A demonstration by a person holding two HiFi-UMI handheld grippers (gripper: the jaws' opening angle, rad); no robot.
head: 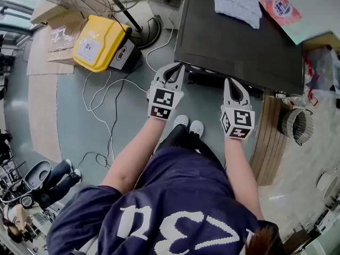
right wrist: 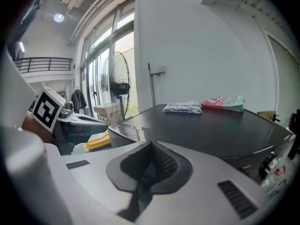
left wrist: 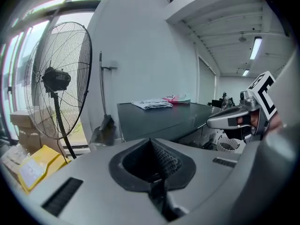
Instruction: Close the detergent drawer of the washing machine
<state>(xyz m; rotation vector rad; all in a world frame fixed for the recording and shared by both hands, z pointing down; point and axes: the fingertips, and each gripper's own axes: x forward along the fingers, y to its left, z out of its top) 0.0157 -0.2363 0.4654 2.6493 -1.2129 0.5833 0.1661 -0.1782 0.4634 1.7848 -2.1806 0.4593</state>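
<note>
Detergent drawer indistinct on dark-topped washing machine [head: 234, 41], upper centre of head view, left gripper [head: 173, 69] and right gripper [head: 234, 83] side by side below its front edge, left gripper view, jaws pressed together, empty, right gripper view, jaws together, empty

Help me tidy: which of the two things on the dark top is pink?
The flat packet, rightmost in the head view; the folded cloth beside it is pale grey.

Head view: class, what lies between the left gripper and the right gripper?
The person's white shoes lie between the left gripper and the right gripper, lower in the picture than the jaw tips. Only the head view shows this.
</note>
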